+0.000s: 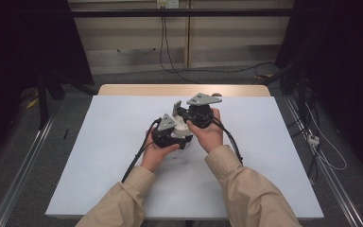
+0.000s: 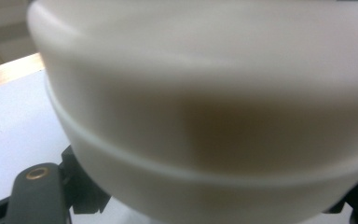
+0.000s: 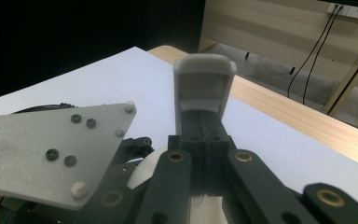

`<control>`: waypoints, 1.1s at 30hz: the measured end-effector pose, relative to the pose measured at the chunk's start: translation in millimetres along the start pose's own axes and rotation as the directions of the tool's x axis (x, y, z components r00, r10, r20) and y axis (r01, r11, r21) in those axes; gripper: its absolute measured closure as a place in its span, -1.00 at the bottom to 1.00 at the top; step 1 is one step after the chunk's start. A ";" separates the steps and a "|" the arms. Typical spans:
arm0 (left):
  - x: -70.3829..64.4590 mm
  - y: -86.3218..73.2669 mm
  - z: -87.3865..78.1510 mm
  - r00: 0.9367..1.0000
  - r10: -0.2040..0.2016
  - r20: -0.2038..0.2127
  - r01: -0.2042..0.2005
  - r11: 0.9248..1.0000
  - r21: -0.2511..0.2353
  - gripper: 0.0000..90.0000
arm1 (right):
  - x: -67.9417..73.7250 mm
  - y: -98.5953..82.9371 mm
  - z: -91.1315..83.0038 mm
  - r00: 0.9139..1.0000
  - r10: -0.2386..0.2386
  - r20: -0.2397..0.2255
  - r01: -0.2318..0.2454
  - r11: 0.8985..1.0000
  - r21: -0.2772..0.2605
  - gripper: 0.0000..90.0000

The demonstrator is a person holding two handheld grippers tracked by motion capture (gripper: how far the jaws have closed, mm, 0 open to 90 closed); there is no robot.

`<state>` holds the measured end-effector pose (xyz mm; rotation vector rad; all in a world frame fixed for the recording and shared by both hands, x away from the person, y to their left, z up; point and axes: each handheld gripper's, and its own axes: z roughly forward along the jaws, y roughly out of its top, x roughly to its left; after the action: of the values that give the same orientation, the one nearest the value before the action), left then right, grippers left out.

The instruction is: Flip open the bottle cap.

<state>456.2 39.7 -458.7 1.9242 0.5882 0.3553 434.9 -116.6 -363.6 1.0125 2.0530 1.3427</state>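
- High view: white sheet [image 1: 113, 156] covering most of wooden table [image 1: 123, 90]; wood strip bare along far edge.
- Both hands close together near sheet centre, beige sleeves [image 1: 246, 189] entering from bottom.
- Left hand [image 1: 157, 153] under left gripper [image 1: 170, 135], cable [image 1: 134, 163] trailing back toward left sleeve.
- Right hand [image 1: 208, 130] around right gripper [image 1: 182, 111], just beyond & right of left one; grey 3-cornered plate [image 1: 203, 99] on top, tilted.
- Whitish rounded object [image 1: 183, 126] wedged btw the two grippers, mostly hidden by them; resting on sheet or lifted: can't tell.
- Left gripper view: same whitish object [image 2: 205, 116] pressed right up to lens, blurred, smooth curved wall w/ a raised seam line around it. Looks lodged at the jaw base; dark linkage w/ brass bushing [image 2: 37, 173] peeking out bottom left. Jaw tips hidden behind it, so how far open & whether actually clamping: can't tell.
- Right gripper view: right gripper [image 3: 204, 88] jaws pressed flat together, no gap seen, nothing btw them; white pad at tip, pointing over sheet toward table's wood edge [image 3: 279, 107].
- Same view, lower left: left gripper's grey plate [image 3: 46, 149] w/ dark screws, close beside; sliver of white object [image 3: 142, 170] below it.
- Background: cables [image 1: 170, 61] hanging down far wall, dark curtains both sides.
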 end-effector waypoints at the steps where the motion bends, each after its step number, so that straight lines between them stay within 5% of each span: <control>1: -0.1 -0.1 0.0 1.000 -0.001 0.000 0.001 1.000 0.000 -0.58 | -0.5 0.1 0.6 1.000 -0.001 0.000 0.001 1.000 -0.004 1.00; 33: -0.3 -0.2 0.2 1.000 -0.006 0.002 0.006 1.000 0.000 -0.58 | -4.7 -1.2 13.9 1.000 0.005 0.005 -0.005 1.000 -0.006 1.00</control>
<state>456.0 39.5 -459.0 1.9228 0.5922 0.3497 447.5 -112.8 -370.3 1.0189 2.0427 1.3464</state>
